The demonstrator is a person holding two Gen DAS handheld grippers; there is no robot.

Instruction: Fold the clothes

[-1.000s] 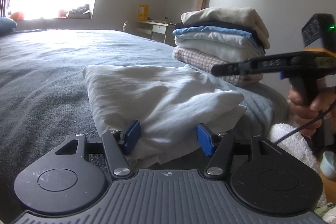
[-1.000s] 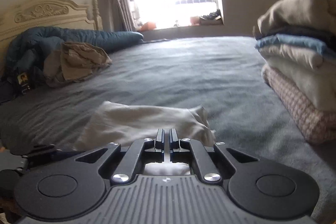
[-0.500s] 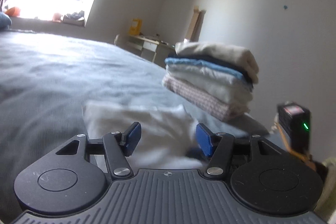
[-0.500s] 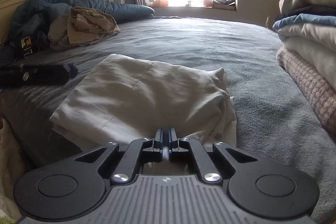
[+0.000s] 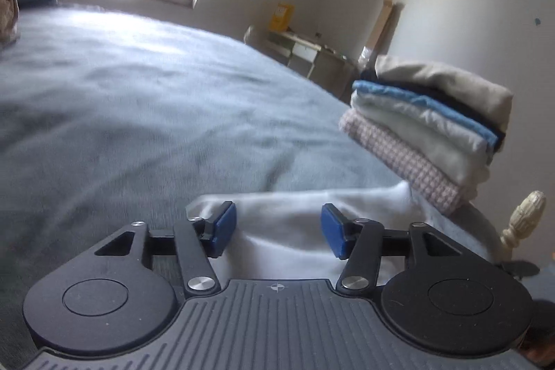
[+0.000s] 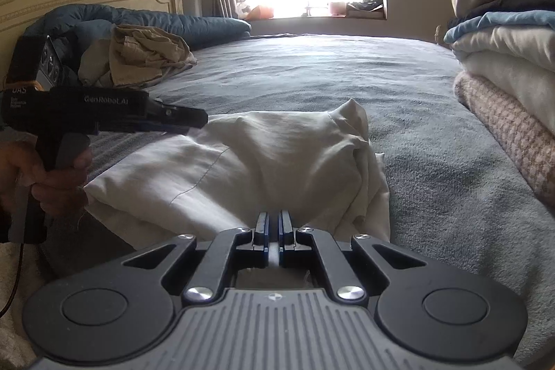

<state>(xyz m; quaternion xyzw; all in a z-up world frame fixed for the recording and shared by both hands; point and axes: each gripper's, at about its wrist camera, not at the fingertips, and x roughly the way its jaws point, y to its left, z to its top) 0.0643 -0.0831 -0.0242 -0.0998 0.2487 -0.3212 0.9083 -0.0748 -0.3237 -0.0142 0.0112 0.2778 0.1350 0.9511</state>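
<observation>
Two tools were at work on one white garment (image 6: 263,158), which lay folded into a thick bundle on the grey bed (image 6: 347,75), near the stack of folded clothes (image 5: 426,130). My right tool (image 6: 273,227) was pressed together, pinching the bundle's near edge; my left tool (image 5: 277,227) hung spread over its left end, gripping nothing. I judged the fold was nearly complete. Whatever came next called for the left tool to close on cloth so both ends moved together without the layers slipping apart.
</observation>
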